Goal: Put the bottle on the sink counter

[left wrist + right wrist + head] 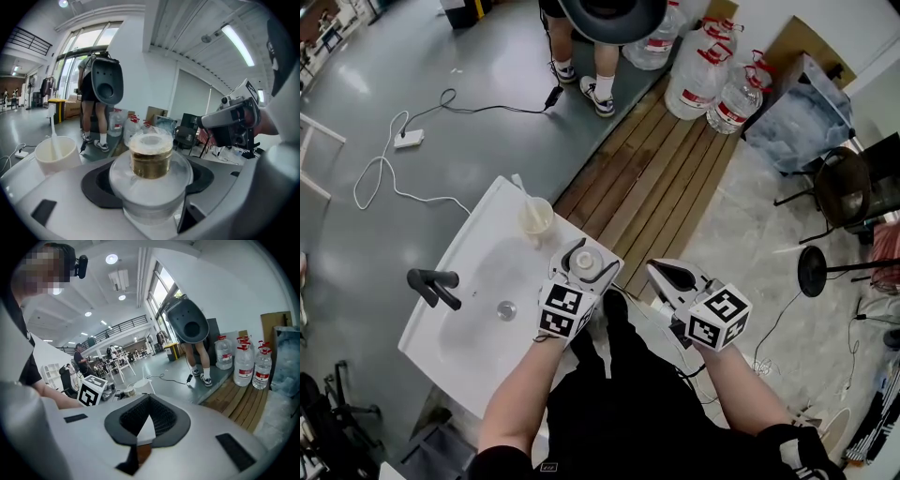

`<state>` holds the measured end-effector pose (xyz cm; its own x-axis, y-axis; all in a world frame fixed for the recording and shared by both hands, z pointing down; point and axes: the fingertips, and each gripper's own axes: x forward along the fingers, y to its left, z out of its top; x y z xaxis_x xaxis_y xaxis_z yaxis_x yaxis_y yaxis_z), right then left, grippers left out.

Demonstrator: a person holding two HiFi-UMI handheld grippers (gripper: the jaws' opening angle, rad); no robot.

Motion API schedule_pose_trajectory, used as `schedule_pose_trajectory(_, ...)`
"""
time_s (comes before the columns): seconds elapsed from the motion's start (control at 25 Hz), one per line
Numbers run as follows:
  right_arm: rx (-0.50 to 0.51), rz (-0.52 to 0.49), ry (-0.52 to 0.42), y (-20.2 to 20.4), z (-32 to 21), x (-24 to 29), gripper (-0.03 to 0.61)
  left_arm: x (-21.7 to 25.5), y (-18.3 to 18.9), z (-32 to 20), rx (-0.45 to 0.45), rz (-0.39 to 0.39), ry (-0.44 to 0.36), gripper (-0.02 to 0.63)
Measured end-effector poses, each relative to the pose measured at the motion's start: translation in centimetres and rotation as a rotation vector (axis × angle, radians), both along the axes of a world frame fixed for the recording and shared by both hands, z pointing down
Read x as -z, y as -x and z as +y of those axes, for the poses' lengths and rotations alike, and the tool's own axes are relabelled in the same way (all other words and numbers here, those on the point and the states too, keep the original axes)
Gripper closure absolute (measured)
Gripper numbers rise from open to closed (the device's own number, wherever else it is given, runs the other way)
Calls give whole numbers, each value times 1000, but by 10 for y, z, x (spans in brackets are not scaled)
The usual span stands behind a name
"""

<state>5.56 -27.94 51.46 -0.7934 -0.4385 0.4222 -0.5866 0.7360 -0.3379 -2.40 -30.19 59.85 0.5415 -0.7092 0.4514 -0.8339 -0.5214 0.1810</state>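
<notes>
A small clear glass bottle [584, 262] with a gold collar and a frosted cap stands upright between the jaws of my left gripper [584, 251], which is shut on it. It hovers over the right-hand counter edge of the white sink [499, 202], just beside the basin. In the left gripper view the bottle [151, 159] fills the middle, with my left gripper [151, 185] round its body. My right gripper [662, 273] is off the sink's right side, shut and holding nothing; its jaw tips meet in the right gripper view [147, 401].
A cream cup [535, 217] with a toothbrush stands on the counter's far corner. A black faucet [435, 285] and a drain [506, 309] are in the basin. Wooden planks [656, 178], water jugs [703, 80], a standing person's feet [581, 86] and a floor cable [408, 139] lie beyond.
</notes>
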Motion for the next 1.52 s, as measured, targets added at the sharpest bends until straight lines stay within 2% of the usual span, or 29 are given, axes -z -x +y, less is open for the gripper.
schedule_pose_trajectory(0.84, -49, 4, 17, -24, -1, -7, 565, -46, -25, 5, -107, -102, 65, 276)
schedule_pose_trajectory(1.52, -52, 1, 40, -26, 1, -15, 565, -62, -24, 4, -125, -135, 105, 276)
